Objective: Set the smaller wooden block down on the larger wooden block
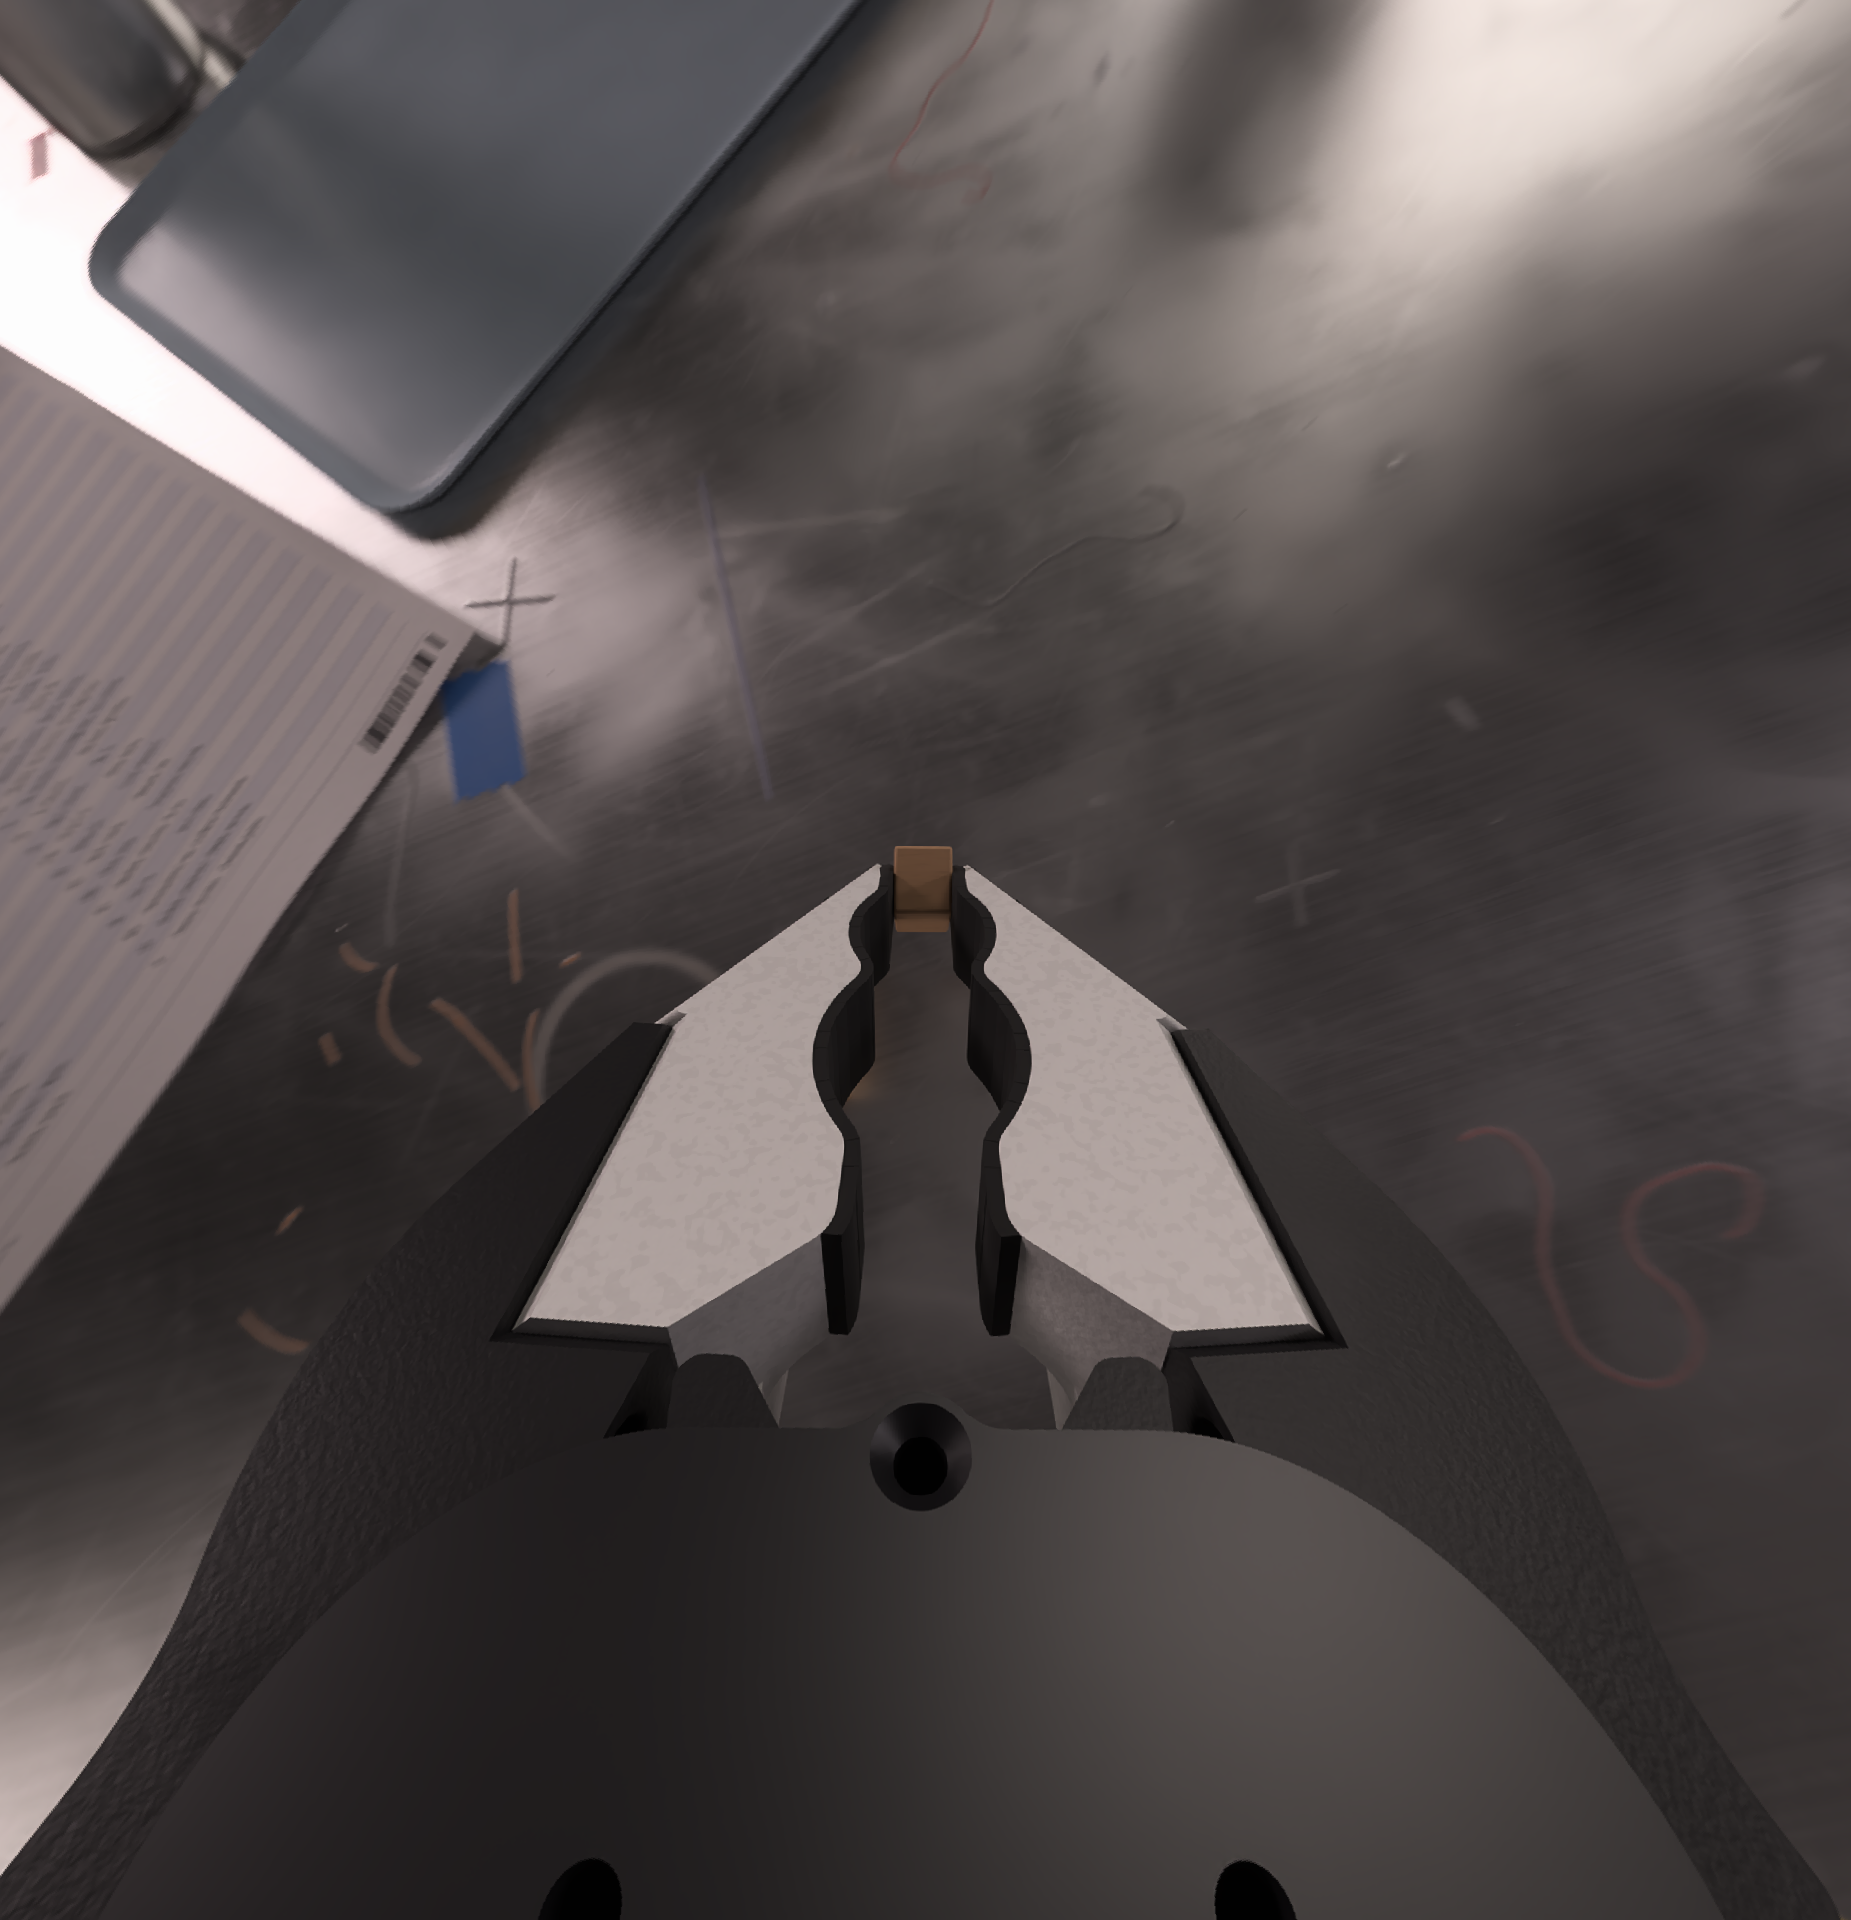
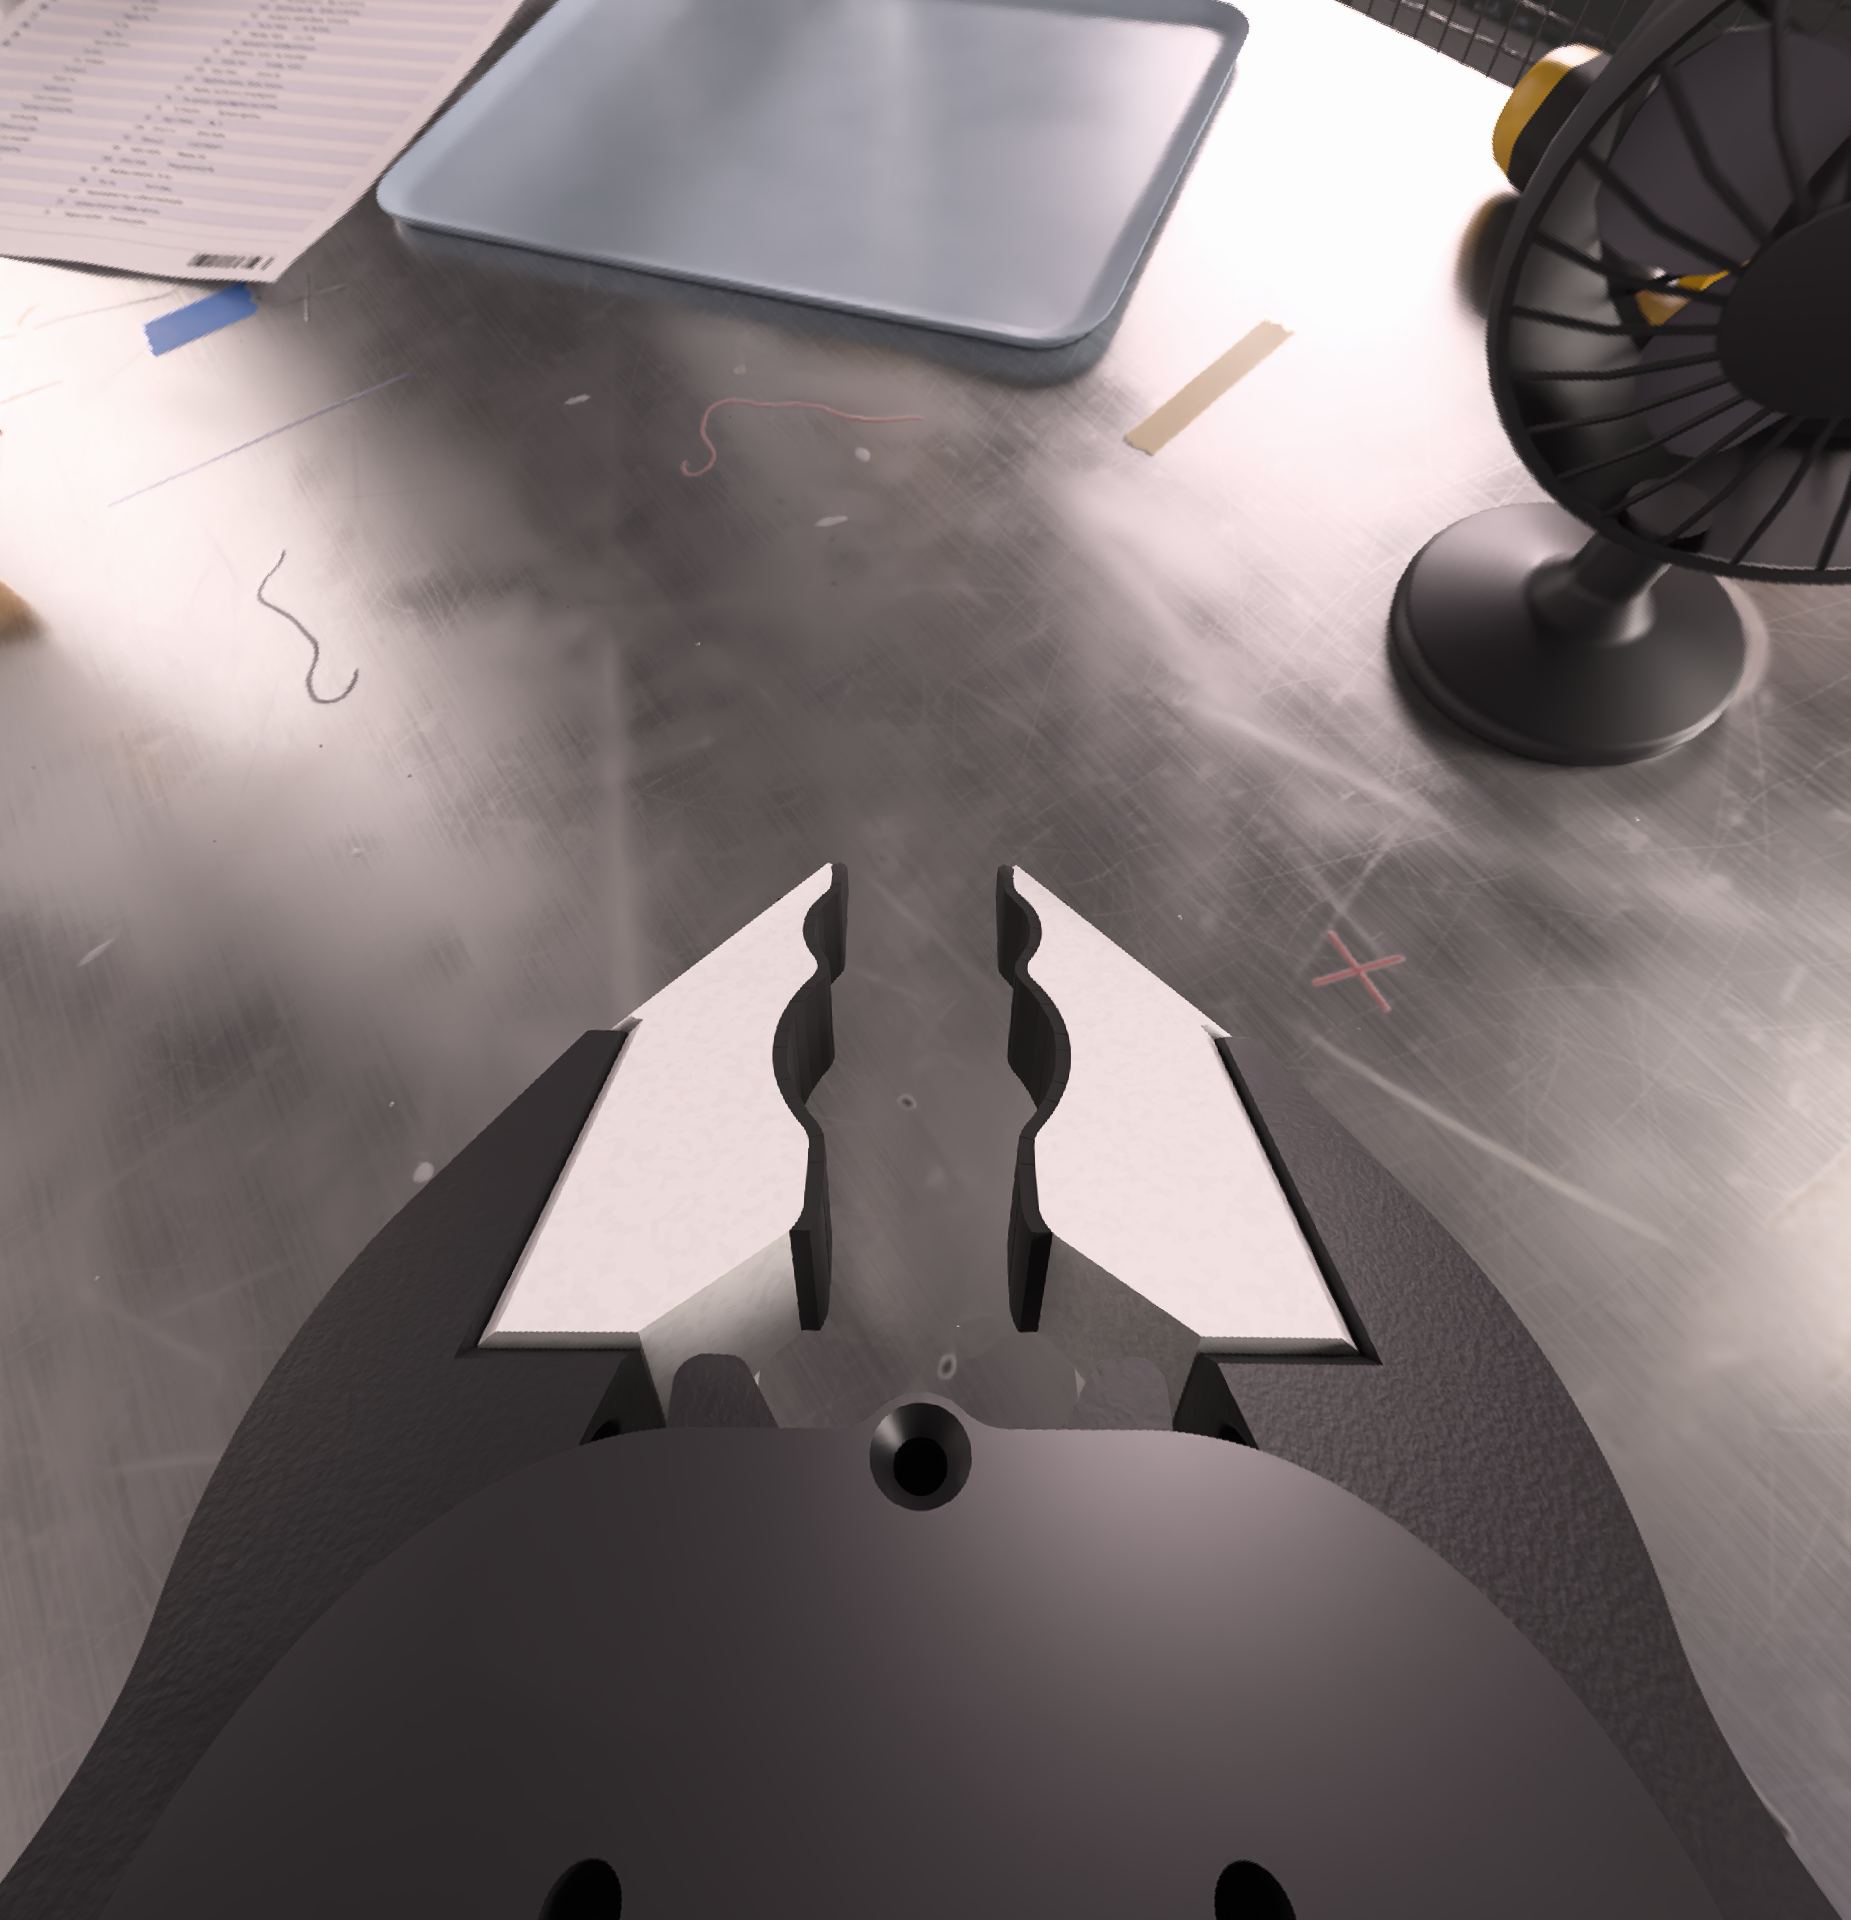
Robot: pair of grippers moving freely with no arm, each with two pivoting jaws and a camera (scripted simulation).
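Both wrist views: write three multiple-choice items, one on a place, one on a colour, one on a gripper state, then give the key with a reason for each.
1. Where does the fan stand relative to the tray in the right wrist view?
A. To its right
B. To its left
C. Inside it

2. What colour is the tape strip at the corner of the printed sheet?
A. Red
B. Blue
C. Green

3. What is the left gripper doing?
A. Wide open, empty
B. Shut on the sheet
C. Shut on the smaller wooden block

Key: 1 A, the fan's base sits on the table right of the tray. 2 B, the strip is plainly blue. 3 C, the tan block sits pinched between the fingertips, while the right gripper is open with nothing in it.
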